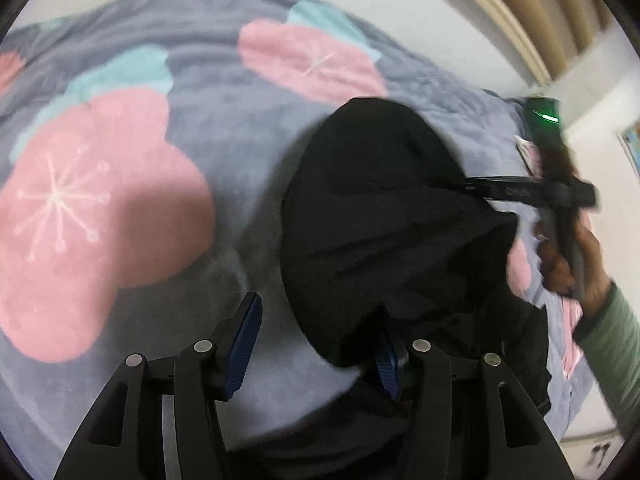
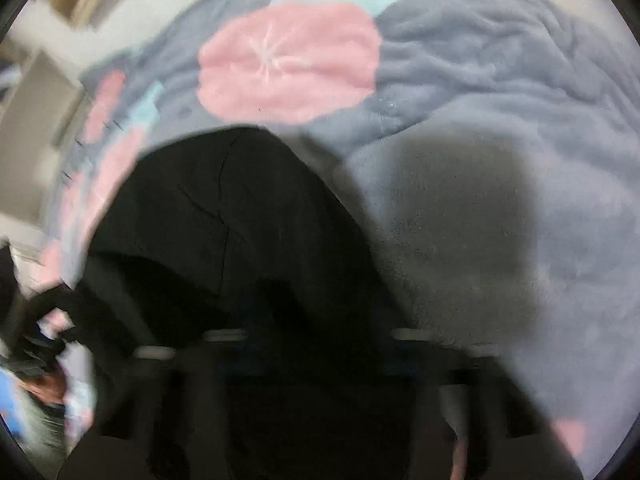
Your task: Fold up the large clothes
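While the black garment [image 1: 384, 220] lies bunched in a dark heap on the flowered blanket [image 1: 120, 200] over the bed, the folding looks to be at an early or middle stage: no flat, squared fold shows yet, and smoothing and the remaining folds seem left to do. The left tool [image 1: 316, 344] stands with its blue pads apart, cloth draped over one pad but not pinched between them. The right tool [image 1: 472, 186], seen from the left wrist view held in a hand [image 1: 572, 256], reaches into the garment's edge; its own view is too blurred to tell whether it grips cloth. No container is in sight.
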Tool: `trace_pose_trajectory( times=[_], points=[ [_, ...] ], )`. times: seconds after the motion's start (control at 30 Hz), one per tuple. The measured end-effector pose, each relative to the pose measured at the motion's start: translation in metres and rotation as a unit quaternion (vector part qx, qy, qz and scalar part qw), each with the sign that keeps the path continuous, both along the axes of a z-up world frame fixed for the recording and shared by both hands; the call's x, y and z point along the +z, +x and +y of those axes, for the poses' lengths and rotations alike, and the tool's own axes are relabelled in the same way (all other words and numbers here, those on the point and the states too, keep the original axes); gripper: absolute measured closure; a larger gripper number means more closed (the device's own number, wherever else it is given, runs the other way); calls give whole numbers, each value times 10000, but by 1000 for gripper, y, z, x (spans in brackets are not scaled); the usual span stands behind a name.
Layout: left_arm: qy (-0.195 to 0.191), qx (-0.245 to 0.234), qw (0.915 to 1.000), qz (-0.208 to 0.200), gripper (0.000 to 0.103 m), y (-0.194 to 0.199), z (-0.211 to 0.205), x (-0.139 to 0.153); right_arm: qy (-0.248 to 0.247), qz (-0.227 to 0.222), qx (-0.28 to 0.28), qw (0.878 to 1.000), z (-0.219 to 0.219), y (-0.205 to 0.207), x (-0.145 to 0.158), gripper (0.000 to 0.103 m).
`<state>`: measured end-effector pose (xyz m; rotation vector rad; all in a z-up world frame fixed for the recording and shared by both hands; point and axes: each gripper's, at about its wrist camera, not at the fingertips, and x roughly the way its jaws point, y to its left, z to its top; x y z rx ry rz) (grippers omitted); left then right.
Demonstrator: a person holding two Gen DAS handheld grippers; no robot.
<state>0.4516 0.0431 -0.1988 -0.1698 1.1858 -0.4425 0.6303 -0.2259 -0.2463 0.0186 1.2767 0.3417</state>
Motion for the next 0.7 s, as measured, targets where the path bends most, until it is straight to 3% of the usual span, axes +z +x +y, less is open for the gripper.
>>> trace_pose_trajectory(
  times=[0.03, 0.1, 0.17, 0.27, 0.33, 0.4, 0.47, 0.6, 0.7],
  points=[
    [-20, 26, 10000, -30, 50, 2, -1, -1, -61, -267, -156, 9995, -5, -7, 11, 90],
    [-233, 42, 9994, -237, 49, 7, -6, 4, -153, -946, -669, 9932, -25, -25, 45, 91],
    [-286, 116, 9988, -388, 49, 10, -11, 8, -321, -1170, -1055, 9870, -43, -33, 57, 91],
    [-61, 172, 9998, -111, 49, 10, -19, -2, -333, -615, -1102, 9914, -56, -30, 25, 91],
    [92, -77, 9999, -73, 49, -6, -26, -2, -317, -252, -1064, 9935, -55, -29, -3, 88],
    [178, -418, 9989, -133, 49, -24, -30, 7, 8, -79, -1124, 9936, -60, -33, -12, 83],
    [264, -636, 9973, -267, 49, -38, -31, 25, 191, -143, -1177, 9928, -63, -38, -2, 78],
    [252, -573, 9924, -1064, 49, -40, -29, 91, 576, -650, -1142, 9897, -69, -54, 48, 71],
    [125, -232, 9861, -1640, 33, -22, -41, 121, 587, -1046, -957, 9882, -60, -62, 81, 53]
  ],
)
